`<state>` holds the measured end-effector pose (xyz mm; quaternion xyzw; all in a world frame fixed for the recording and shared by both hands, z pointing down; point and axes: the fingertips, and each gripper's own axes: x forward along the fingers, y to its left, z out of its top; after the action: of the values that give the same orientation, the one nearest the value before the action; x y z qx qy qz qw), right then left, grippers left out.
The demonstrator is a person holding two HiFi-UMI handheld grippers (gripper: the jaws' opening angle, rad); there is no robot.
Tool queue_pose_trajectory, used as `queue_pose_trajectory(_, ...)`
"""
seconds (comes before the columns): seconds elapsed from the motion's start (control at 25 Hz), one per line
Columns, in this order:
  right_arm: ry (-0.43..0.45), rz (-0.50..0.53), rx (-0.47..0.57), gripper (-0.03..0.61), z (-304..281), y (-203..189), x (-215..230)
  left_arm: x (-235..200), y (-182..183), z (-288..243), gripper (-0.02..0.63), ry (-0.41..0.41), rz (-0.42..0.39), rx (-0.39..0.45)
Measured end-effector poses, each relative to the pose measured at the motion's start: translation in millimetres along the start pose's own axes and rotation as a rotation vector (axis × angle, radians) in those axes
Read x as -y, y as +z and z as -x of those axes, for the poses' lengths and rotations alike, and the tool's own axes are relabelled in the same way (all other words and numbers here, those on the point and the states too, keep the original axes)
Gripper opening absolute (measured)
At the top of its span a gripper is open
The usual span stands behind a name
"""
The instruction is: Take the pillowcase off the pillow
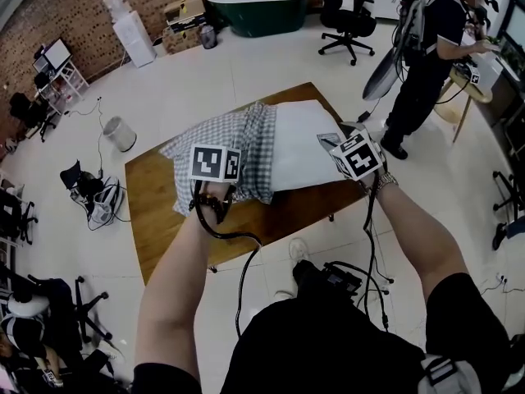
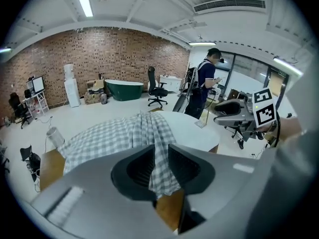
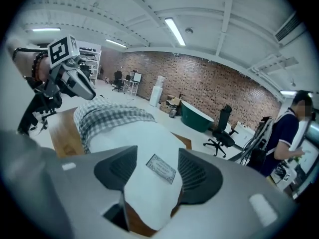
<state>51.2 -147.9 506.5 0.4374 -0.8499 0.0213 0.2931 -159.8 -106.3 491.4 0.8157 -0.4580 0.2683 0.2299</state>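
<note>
A white pillow [image 1: 299,142] lies on a wooden table [image 1: 164,212], its left half still inside a grey-checked pillowcase [image 1: 238,138] that is bunched toward the middle. In the left gripper view a hanging fold of the pillowcase [image 2: 157,148] shows in the narrow gap of my left gripper [image 2: 159,163]; the jaws stand slightly apart. My right gripper [image 3: 152,171] is open wide over the pillow's bare corner [image 3: 144,198], where a small label [image 3: 161,167] lies between the jaws. In the head view only the marker cubes show, the left one [image 1: 215,162] and the right one [image 1: 359,154].
A person [image 1: 431,48] stands at a small table at the back right. A black office chair [image 1: 344,15] and a green tub [image 1: 256,11] stand behind the table. A bin [image 1: 120,134] and bags [image 1: 94,195] sit on the floor to the left.
</note>
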Motion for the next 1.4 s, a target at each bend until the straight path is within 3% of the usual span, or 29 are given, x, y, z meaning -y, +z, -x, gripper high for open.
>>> queue_pose_trajectory(0.24, 0.101, 0.039, 0.008, 0.258, -31.4, 38.9, 23.4, -15.4, 57.9, -17.7, 0.127, -0.016, -0.053, -0.038)
queue_pose_trajectory(0.36, 0.151, 0.051, -0.005, 0.258, -55.2, 61.4, 56.2, -25.9, 102.5, -42.6, 0.132, -0.011, -0.077, -0.065)
queue_pose_trajectory(0.68, 0.294, 0.041, -0.076, 0.258, -139.1, 97.6, 162.5, -44.3, 212.4, -148.9, 0.156, -0.042, -0.051, -0.187)
queue_pose_trajectory(0.84, 0.417, 0.020, -0.130, 0.258, -204.2, 113.4, 198.7, -75.0, 262.5, -214.3, 0.183, -0.063, -0.039, -0.258)
queue_pose_trajectory(1.0, 0.564, -0.031, -0.183, 0.258, -259.4, 106.7, 207.1, -101.6, 273.0, -278.8, 0.197, -0.083, -0.002, -0.333)
queue_pose_trajectory(1.16, 0.651, -0.031, -0.230, 0.258, -306.9, 99.6, 209.2, -121.8, 261.4, -332.7, 0.222, -0.112, 0.018, -0.433)
queue_pose_trajectory(1.4, 0.776, -0.091, -0.333, 0.292, -349.4, 77.0, 190.2, -146.3, 227.3, -378.0, 0.227, -0.151, -0.045, -0.604)
